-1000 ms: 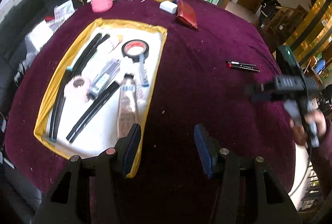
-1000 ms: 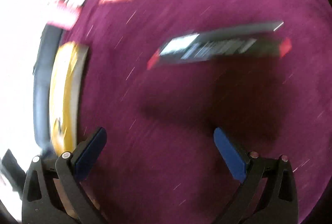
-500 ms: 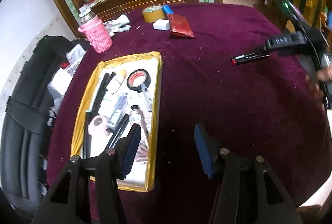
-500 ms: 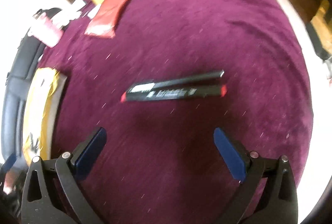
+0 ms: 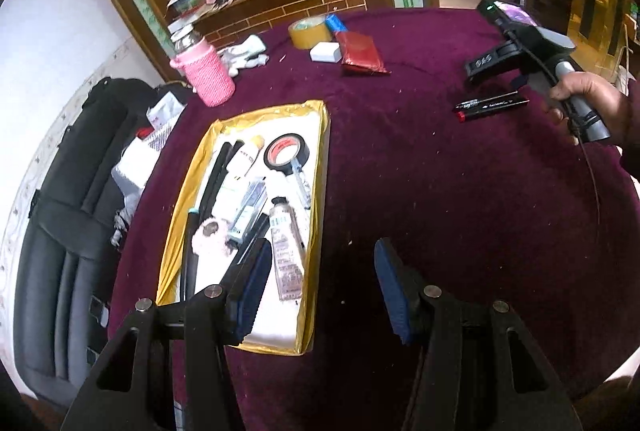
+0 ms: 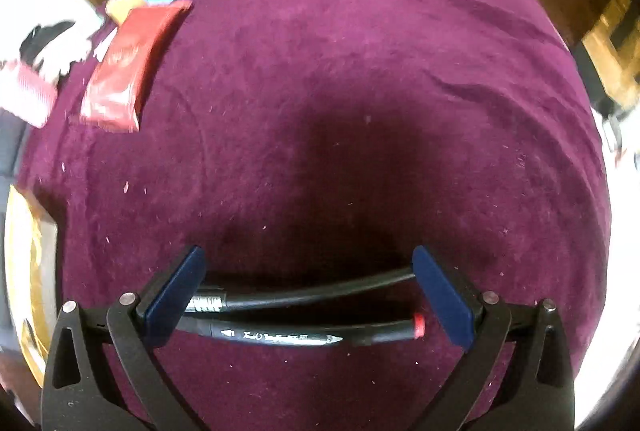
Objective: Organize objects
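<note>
- My right tongs (image 6: 308, 291) were spread wide and low over the purple cloth (image 6: 360, 91), gripping nothing; two black markers (image 6: 304, 335) lay between the blue pads (image 6: 440, 295), not pinched.
- My left tongs (image 5: 320, 283) hung released above the near edge of the tray (image 5: 316, 231), holding nothing.
- I counted two markers side by side, touching or nearly so; the nearer one showed a red end (image 6: 418, 320) toward the right pad.
- Their long axes ran crosswise, from one pad toward the other; the left view showed them flat on the cloth, well right of the tray.
- One yellow-rimmed tray held a roll of black tape (image 5: 286, 153), a hand-cream tube (image 5: 286, 255), a pink fluffy thing (image 5: 210, 237), several black strips (image 5: 216, 175) and a few smaller tubes I couldn't count.
- Outside it sat one pink-sleeved jar (image 5: 202, 73), one yellow tape roll (image 5: 310, 31), one white box (image 5: 326, 52) and one red packet (image 5: 362, 53).
</note>
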A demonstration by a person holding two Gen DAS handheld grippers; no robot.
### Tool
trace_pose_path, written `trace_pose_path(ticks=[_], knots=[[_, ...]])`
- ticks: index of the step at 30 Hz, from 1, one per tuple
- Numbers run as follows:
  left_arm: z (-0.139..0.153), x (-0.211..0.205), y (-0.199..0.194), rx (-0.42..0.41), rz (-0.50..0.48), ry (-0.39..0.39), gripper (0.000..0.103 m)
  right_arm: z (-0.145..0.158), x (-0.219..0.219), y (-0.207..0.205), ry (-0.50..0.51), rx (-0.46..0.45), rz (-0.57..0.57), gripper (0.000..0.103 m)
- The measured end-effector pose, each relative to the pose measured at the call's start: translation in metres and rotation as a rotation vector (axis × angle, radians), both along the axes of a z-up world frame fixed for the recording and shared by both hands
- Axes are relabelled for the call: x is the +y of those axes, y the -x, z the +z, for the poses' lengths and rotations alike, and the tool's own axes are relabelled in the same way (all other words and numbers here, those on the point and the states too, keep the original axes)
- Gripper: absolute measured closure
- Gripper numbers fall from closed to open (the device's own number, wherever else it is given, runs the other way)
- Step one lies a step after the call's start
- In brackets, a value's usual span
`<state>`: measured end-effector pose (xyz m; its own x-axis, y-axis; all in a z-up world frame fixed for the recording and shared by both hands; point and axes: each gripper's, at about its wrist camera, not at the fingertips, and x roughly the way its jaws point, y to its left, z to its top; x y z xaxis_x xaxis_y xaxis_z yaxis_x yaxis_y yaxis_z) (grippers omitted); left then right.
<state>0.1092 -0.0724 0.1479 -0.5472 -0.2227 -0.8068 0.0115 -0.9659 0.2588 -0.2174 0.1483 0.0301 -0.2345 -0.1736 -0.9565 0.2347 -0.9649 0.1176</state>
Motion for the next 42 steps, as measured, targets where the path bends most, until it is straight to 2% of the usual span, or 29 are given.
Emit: trace_pose_path(ticks=[3, 7, 10, 13, 16, 20, 22, 24, 25, 27, 29, 33, 35, 36, 37, 38, 39, 40, 42], knots=[[-0.002, 0.002, 0.006, -0.008, -0.004, -0.009, 0.056, -0.002, -0.010, -0.010, -0.053, 0.003, 0.071, 0.000], [-0.003, 0.007, 0.013, -0.019, -0.011, -0.020, 0.056, 0.000, -0.017, -0.026, -0.066, 0.007, 0.152, 0.000], [-0.004, 0.012, 0.018, -0.027, -0.020, -0.031, 0.056, -0.005, -0.020, -0.040, 0.022, -0.081, 0.195, 0.000], [-0.006, 0.019, 0.022, -0.033, -0.034, -0.032, 0.056, -0.005, -0.026, -0.060, 0.000, -0.063, 0.249, 0.000], [-0.010, 0.024, 0.024, -0.041, -0.043, -0.034, 0.056, -0.003, -0.030, -0.082, 0.041, -0.094, 0.304, 0.000], [-0.015, 0.025, 0.029, -0.062, -0.043, -0.069, 0.056, 0.002, -0.030, -0.109, 0.170, -0.200, 0.399, 0.000], [-0.017, 0.022, 0.031, -0.071, -0.037, -0.105, 0.056, 0.012, -0.011, -0.105, 0.227, -0.177, 0.349, 0.000], [-0.018, 0.018, 0.033, -0.081, -0.022, -0.141, 0.056, 0.026, 0.023, -0.087, 0.243, -0.105, 0.223, 0.000], [-0.020, 0.016, 0.033, -0.086, -0.014, -0.156, 0.056, 0.031, 0.041, -0.077, 0.229, -0.068, 0.156, 0.000], [-0.024, 0.012, 0.034, -0.099, 0.003, -0.197, 0.056, 0.037, 0.055, -0.067, 0.190, -0.026, 0.100, 0.000], [-0.028, 0.008, 0.034, -0.111, 0.018, -0.230, 0.056, 0.038, 0.046, -0.071, 0.162, -0.021, 0.141, 0.000], [-0.032, 0.000, 0.038, -0.126, 0.037, -0.293, 0.056, 0.025, -0.005, -0.112, -0.005, 0.043, 0.309, 0.000], [-0.031, -0.003, 0.041, -0.122, 0.035, -0.312, 0.056, 0.013, -0.030, -0.130, -0.099, 0.081, 0.349, 0.001], [-0.029, -0.004, 0.044, -0.117, 0.029, -0.317, 0.056, 0.007, -0.038, -0.135, -0.147, 0.107, 0.364, 0.011], [-0.028, -0.005, 0.047, -0.113, 0.019, -0.323, 0.056, 0.003, -0.041, -0.138, -0.183, 0.117, 0.370, 0.036], [-0.026, -0.005, 0.051, -0.109, 0.006, -0.329, 0.056, 0.004, -0.041, -0.142, -0.162, 0.133, 0.356, 0.039], [-0.024, -0.003, 0.057, -0.106, -0.015, -0.336, 0.056, 0.005, -0.037, -0.141, -0.151, 0.128, 0.320, 0.074], [-0.023, -0.001, 0.062, -0.105, -0.036, -0.343, 0.056, 0.006, -0.031, -0.138, -0.112, 0.099, 0.286, 0.091], [-0.021, 0.008, 0.073, -0.105, -0.090, -0.356, 0.056, 0.007, -0.018, -0.133, -0.100, 0.085, 0.211, 0.091]])
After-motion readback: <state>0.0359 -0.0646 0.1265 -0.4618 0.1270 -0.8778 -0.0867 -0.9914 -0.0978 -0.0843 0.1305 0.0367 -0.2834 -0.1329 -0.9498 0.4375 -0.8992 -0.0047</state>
